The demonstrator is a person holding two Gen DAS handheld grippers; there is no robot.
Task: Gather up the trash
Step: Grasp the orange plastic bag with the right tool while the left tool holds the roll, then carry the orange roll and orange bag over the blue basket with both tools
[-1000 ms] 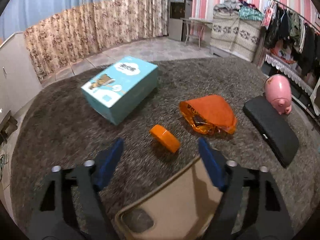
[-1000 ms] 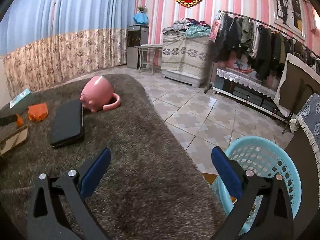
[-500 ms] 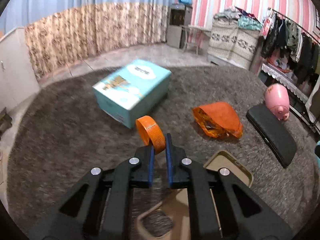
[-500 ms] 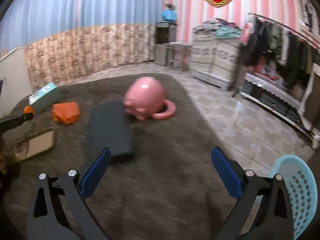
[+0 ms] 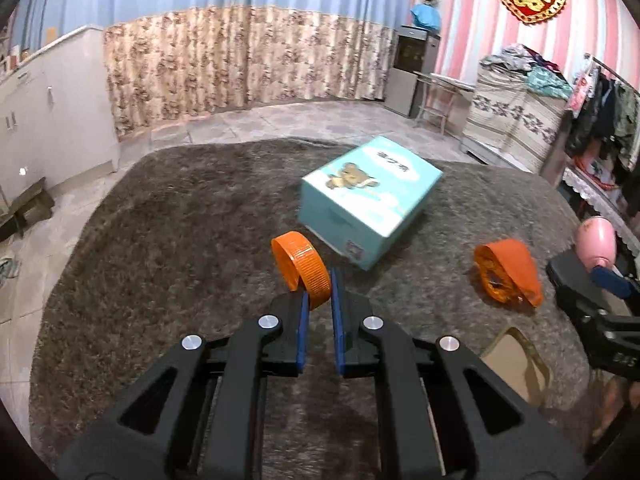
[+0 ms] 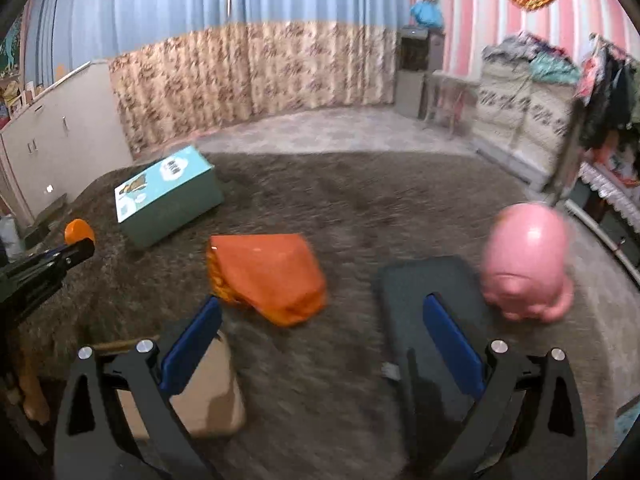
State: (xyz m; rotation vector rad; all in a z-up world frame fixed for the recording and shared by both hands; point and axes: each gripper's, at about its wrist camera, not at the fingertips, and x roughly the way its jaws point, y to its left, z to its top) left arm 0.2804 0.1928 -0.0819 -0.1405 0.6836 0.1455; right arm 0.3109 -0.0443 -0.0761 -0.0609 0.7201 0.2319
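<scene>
On the rug [image 5: 180, 248] | left gripper [image 5: 319, 286] clamps orange lid [image 5: 301, 266], lifted | right gripper [image 6: 320, 332] spread wide, empty, above orange wrapper [image 6: 268, 276] | remaining: wrapper, teal box [image 5: 368, 196] | bin not visible | progress: early.

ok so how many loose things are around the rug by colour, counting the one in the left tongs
orange: 2, the lid held off the rug in the left tongs and the crumpled bag
teal: 1, the box
pink: 1, the piggy bank
black: 1, the flat pad
tan: 1, the tray
total: 6
</scene>
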